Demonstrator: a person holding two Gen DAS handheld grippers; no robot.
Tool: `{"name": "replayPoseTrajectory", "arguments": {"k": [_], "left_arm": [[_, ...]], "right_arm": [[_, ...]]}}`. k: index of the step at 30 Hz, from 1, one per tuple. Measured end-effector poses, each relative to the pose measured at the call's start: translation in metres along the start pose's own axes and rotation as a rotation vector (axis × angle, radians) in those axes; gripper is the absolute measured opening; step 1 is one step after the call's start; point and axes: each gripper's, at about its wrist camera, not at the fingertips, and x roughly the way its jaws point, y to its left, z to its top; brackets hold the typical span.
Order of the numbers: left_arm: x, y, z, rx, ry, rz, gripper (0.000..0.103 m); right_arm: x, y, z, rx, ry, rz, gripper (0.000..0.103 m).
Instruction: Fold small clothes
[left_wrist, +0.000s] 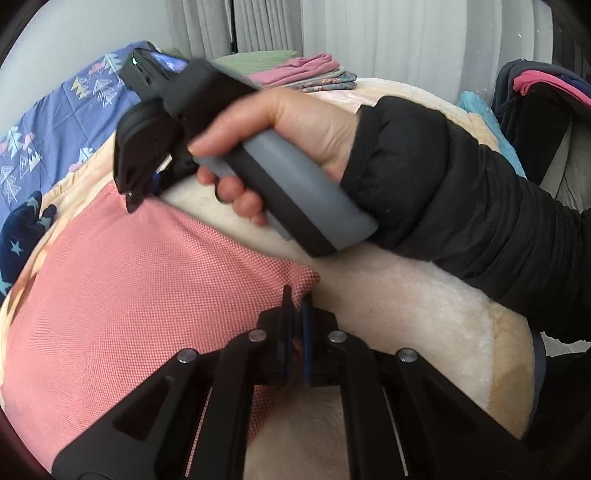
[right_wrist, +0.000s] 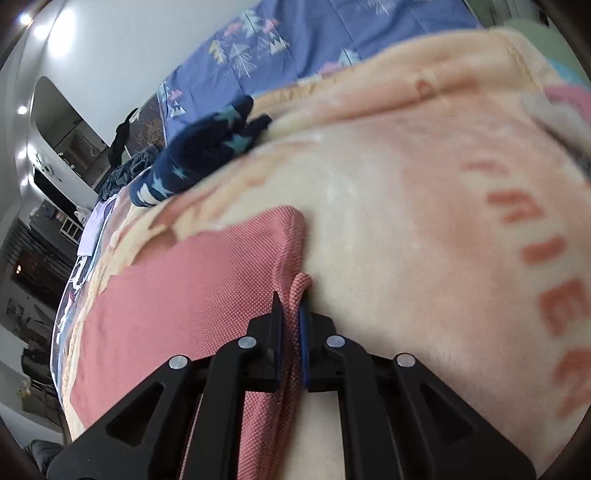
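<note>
Left wrist view shows both claws, left claw (left_wrist: 297, 314) and right claw (left_wrist: 135, 197), pinching corners of the pink woven garment (left_wrist: 129, 280) lying on the cream fleece blanket (left_wrist: 406, 306) of the bed; carrying that edge across level and taut should keep the fold square.

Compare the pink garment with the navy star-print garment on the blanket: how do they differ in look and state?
The pink garment is plain, with a fine woven texture; the navy star-print garment is dark with pale stars. The pink one lies spread flat, the navy one bunched. The left tongs and right tongs are each shut on the pink one's edge; nothing holds the navy one. Both rest on the cream blanket.
</note>
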Motion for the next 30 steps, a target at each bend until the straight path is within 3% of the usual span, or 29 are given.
{"name": "replayPoseTrajectory", "arguments": {"k": [5, 10, 14, 17, 20, 22, 25, 30], "left_arm": [[-0.005, 0.001, -0.005, -0.002, -0.009, -0.014, 0.005], [-0.021, -0.002, -0.011, 0.013, -0.024, -0.036, 0.009], [-0.026, -0.002, -0.016, 0.012, -0.025, -0.033, 0.018], [-0.03, -0.002, -0.015, 0.007, -0.034, -0.026, 0.027], [-0.04, 0.001, -0.018, -0.013, -0.046, 0.003, 0.04], [-0.047, 0.008, -0.025, -0.052, -0.047, 0.024, 0.045], [-0.069, 0.03, -0.044, -0.147, -0.053, 0.076, 0.049], [-0.121, 0.077, -0.095, -0.347, -0.089, 0.219, 0.055]], "right_arm": [[-0.016, -0.006, -0.003, 0.042, -0.066, 0.029, 0.011], [-0.054, 0.011, -0.011, -0.001, -0.159, -0.076, 0.015], [-0.092, 0.036, -0.041, -0.091, -0.199, -0.022, 0.016], [-0.096, 0.059, -0.075, -0.195, -0.14, 0.032, 0.017], [-0.069, 0.059, -0.104, -0.283, -0.03, -0.176, 0.021], [-0.068, 0.058, -0.114, -0.307, -0.061, -0.191, 0.021], [-0.085, 0.063, -0.114, -0.284, -0.098, -0.224, 0.033], [-0.099, 0.076, -0.126, -0.322, -0.117, -0.281, 0.033]]}}
